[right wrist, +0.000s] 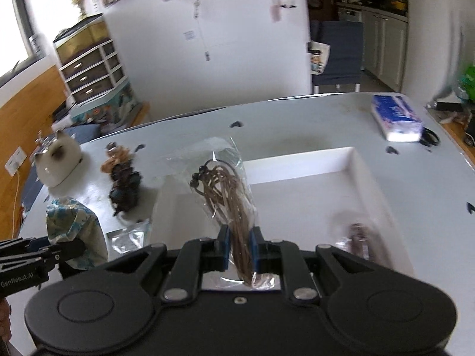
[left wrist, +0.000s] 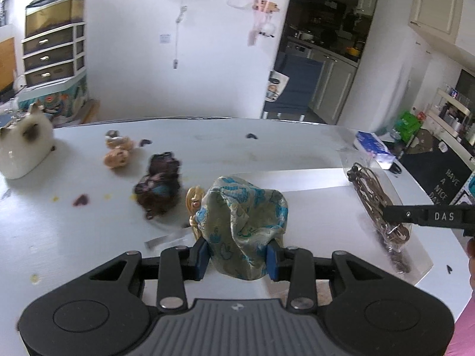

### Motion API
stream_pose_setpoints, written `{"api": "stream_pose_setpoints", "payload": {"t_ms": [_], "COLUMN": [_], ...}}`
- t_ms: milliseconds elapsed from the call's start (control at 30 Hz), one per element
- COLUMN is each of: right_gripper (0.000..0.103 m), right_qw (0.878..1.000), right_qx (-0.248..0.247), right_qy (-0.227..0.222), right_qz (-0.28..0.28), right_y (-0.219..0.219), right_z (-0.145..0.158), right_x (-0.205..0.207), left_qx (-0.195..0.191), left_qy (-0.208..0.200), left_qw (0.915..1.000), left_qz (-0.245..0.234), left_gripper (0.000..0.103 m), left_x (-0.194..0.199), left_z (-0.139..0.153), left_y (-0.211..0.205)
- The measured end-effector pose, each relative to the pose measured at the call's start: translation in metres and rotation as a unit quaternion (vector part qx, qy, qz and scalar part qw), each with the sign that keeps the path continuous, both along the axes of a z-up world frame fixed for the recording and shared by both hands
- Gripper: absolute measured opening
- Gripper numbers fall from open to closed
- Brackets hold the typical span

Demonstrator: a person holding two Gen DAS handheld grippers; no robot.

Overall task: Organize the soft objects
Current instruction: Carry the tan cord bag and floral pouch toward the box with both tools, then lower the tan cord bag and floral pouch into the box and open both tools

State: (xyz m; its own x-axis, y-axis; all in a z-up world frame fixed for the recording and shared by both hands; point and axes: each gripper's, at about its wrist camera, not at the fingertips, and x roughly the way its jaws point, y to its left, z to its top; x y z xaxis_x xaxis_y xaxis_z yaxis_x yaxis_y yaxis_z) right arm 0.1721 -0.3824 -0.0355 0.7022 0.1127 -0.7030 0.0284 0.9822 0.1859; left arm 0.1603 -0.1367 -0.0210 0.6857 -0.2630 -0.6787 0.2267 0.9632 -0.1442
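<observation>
Left gripper [left wrist: 237, 259] jaws clamped on brocade pouch [left wrist: 246, 225] at lower centre, right gripper [right wrist: 240, 250] jaws closed on bagged cord [right wrist: 234, 207], arm marked "DAS" at right edge, "GenRobot.AI" at lower left.

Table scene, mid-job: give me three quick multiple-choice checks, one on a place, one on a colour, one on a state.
1. Where does the cat figure stand?
A. in the white tray
B. at the table's far left
C. on the tissue pack

2. What colour is the pattern on the fabric pouch?
A. red
B. purple
C. blue

3. What is the right gripper doing?
A. shut on the bag of brown cord
B. open, holding nothing
C. shut on the tissue pack

Answers:
1 B, it stands far left in both views.
2 C, blue on pale green.
3 A, its fingers pinch the bag.
</observation>
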Motion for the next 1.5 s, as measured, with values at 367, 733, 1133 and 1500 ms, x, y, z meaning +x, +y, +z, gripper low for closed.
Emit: {"api": "stream_pose_setpoints", "payload": {"t_ms": [367, 733, 1133, 1500], "right_gripper": [0.015, 0.017, 0.055, 0.015], "right_qw": [0.998, 0.990, 0.990, 0.986], "right_qx": [0.003, 0.042, 0.015, 0.034], "right_qy": [0.023, 0.096, 0.129, 0.134], "right_qz": [-0.050, -0.095, -0.058, -0.091], "right_y": [-0.059, -0.088, -0.069, -0.090], "right_z": [-0.013, -0.054, -0.065, -0.073], "right_x": [-0.010, -0.010, -0.007, 0.013], "left_qx": [-0.042, -0.072, -0.069, -0.034], "left_qy": [0.044, 0.104, 0.151, 0.190], "left_qw": [0.9971, 0.9908, 0.9861, 0.9810], "left_qz": [-0.045, -0.049, 0.002, 0.012], "left_gripper": [0.039, 0.039, 0.039, 0.040], "left_x": [0.020, 0.042, 0.071, 0.081], "left_z": [-0.014, -0.040, -0.060, -0.080], "left_y": [-0.063, -0.093, -0.072, -0.064]}}
